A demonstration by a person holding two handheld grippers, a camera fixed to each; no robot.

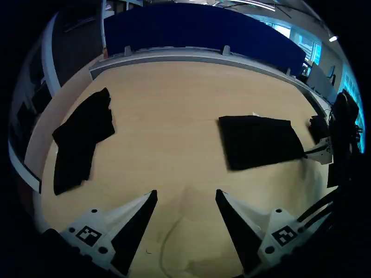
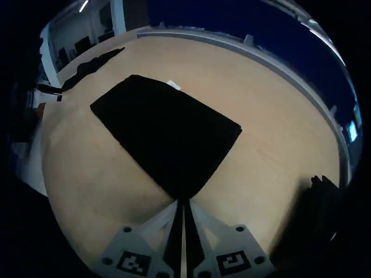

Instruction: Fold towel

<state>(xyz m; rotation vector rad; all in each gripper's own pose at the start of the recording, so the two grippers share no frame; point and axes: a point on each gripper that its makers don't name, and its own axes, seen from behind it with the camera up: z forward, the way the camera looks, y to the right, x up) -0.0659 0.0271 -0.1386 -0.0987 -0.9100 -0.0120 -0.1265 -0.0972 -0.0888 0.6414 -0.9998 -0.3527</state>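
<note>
L claw (image 1: 185, 192): wide open, holds nothing, hovers over bare light-wood surface (image 1: 176, 92) at near edge. R claw (image 2: 184, 202): fingers closed to a thin slit, tips on near corner of folded black towel (image 2: 162, 134), corner looks nipped btwn them. Towel lies flat as a neat rectangle, approx mid-surface. In left gripper view it sits right of centre, w/ R claw reaching in at its right-hand corner. 2nd black cloth (image 1: 81, 139) lies rumpled and unfolded toward far-left side of surface, well apart from the towel. Blue partition (image 1: 195, 28) runs along the back edge. Dark object (image 2: 320, 204) near R claw on right, too blurred to ID.
</note>
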